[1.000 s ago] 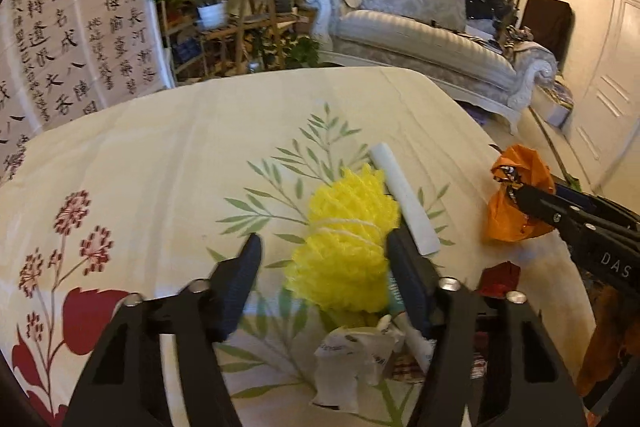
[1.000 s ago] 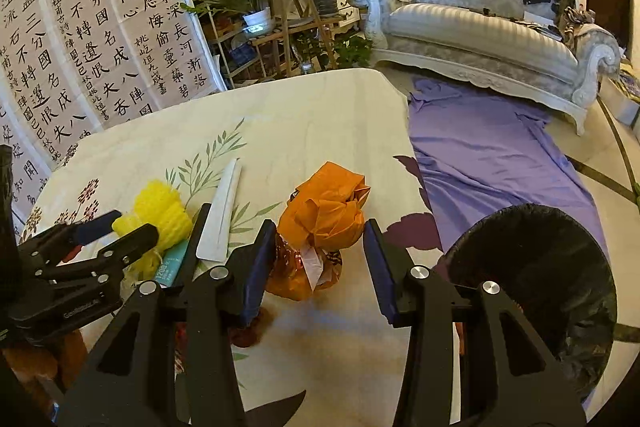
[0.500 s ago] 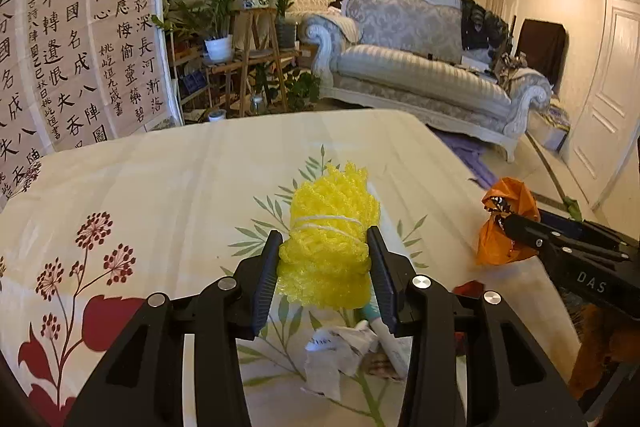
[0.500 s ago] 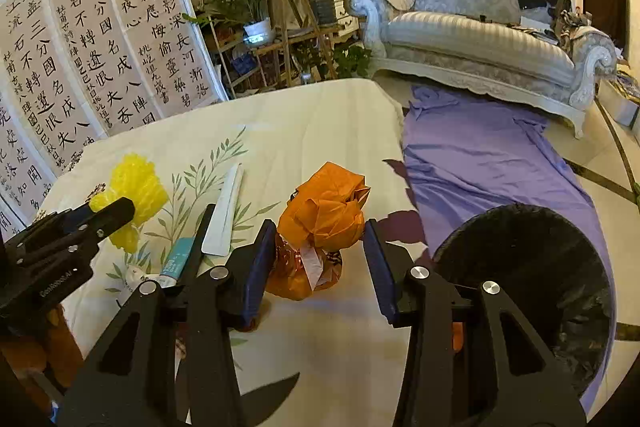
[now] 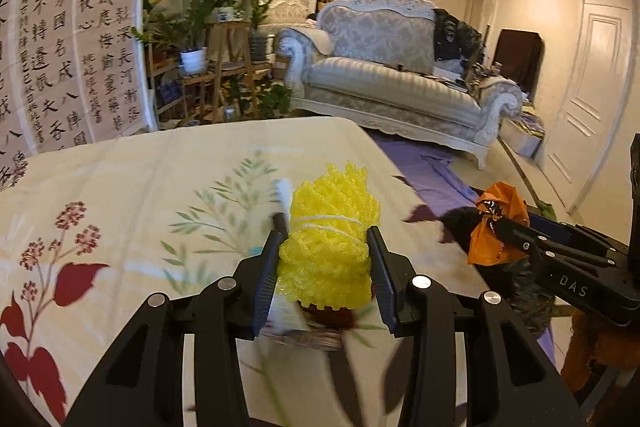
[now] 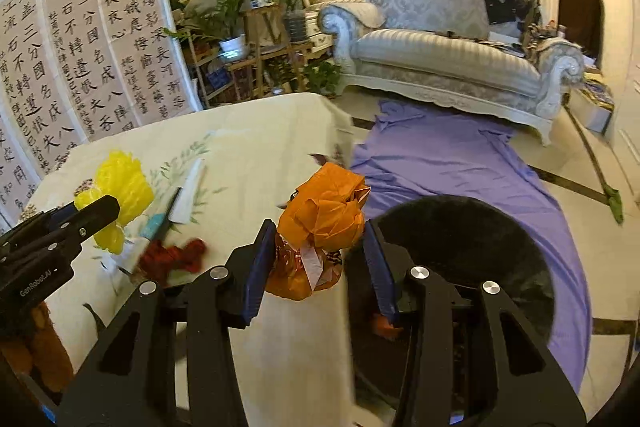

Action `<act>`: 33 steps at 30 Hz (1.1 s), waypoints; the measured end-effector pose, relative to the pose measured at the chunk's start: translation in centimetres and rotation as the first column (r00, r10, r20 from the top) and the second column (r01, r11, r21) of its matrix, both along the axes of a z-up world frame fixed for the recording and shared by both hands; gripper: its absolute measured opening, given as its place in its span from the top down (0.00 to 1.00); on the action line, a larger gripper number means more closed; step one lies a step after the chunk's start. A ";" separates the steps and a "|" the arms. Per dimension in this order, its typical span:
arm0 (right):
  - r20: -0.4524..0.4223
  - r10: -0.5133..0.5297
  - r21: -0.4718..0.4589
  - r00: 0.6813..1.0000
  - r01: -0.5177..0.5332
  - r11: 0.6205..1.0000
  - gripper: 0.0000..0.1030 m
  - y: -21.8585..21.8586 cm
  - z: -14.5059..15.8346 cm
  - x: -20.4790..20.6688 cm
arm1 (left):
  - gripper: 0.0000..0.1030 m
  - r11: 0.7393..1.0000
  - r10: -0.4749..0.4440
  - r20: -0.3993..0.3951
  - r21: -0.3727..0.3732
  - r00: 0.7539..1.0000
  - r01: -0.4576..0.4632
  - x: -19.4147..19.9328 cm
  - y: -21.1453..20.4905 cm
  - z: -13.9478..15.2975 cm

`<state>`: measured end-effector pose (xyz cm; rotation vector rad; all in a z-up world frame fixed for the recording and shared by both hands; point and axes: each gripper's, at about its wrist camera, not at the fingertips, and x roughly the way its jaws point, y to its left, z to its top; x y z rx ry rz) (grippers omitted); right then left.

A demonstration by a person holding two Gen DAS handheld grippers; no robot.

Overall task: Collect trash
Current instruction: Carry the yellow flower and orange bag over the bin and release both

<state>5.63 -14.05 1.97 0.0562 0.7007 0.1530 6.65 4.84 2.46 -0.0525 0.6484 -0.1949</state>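
My left gripper (image 5: 325,275) is shut on a yellow foam net (image 5: 326,247) and holds it above the floral tablecloth (image 5: 140,187). It also shows in the right wrist view (image 6: 120,195). My right gripper (image 6: 320,263) is shut on a crumpled orange bag (image 6: 320,227), held at the table's right edge beside the black trash bin (image 6: 472,259). The orange bag also shows in the left wrist view (image 5: 496,227). On the table lie a white strip (image 6: 188,195), a teal tube (image 6: 154,227) and a red wrapper (image 6: 176,259).
A purple cloth (image 6: 460,163) covers the floor beyond the bin. A grey sofa (image 6: 448,55) stands at the back, plant stands (image 6: 256,39) left of it, and a calligraphy screen (image 6: 80,59) on the far left.
My left gripper closed on the yellow net and lifted it off the table, moving right. My right gripper carried the orange bag right, toward the bin.
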 end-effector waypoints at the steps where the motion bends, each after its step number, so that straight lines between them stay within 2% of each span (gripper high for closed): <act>1: -0.002 -0.011 -0.003 1.000 0.011 1.000 0.58 -0.7 -0.1 -0.3 | 0.58 1.000 -0.009 -0.002 -0.001 1.000 0.009 -0.1 -0.3 -0.1; 13: -0.021 -0.109 -0.011 0.994 0.109 0.994 0.57 -7.0 -1.4 -2.0 | 0.58 0.990 -0.136 -0.021 0.029 0.990 0.137 -0.1 -8.7 -1.7; 27: -0.039 -0.164 0.009 0.986 0.164 0.986 0.55 -10.9 -3.5 -1.1 | 0.57 0.975 -0.194 -0.032 0.103 0.981 0.196 1.2 -15.4 -3.3; 28: -0.039 -0.173 0.010 0.984 0.174 0.985 0.55 -11.2 -3.6 -1.0 | 0.54 0.975 -0.193 -0.035 0.107 0.981 0.196 1.3 -15.6 -3.4; 29: -0.041 -0.175 0.014 0.984 0.175 0.984 0.48 -11.3 -3.7 -0.9 | 0.52 0.974 -0.195 -0.046 0.108 0.980 0.199 1.6 -15.8 -3.6; 30: -0.040 -0.177 0.017 0.983 0.178 0.984 0.44 -11.6 -3.7 -0.9 | 0.44 0.974 -0.197 -0.056 0.106 0.979 0.202 1.9 -16.1 -3.7; 31: -0.033 -0.187 0.019 0.982 0.188 0.982 0.44 -11.9 -3.7 -0.9 | 0.35 0.974 -0.196 -0.063 0.105 0.978 0.202 2.0 -16.2 -3.8; 33: -0.028 -0.200 0.024 0.979 0.201 0.979 0.44 -12.5 -3.6 -1.1 | 0.32 0.976 -0.186 -0.064 0.103 0.980 0.192 2.1 -16.2 -3.9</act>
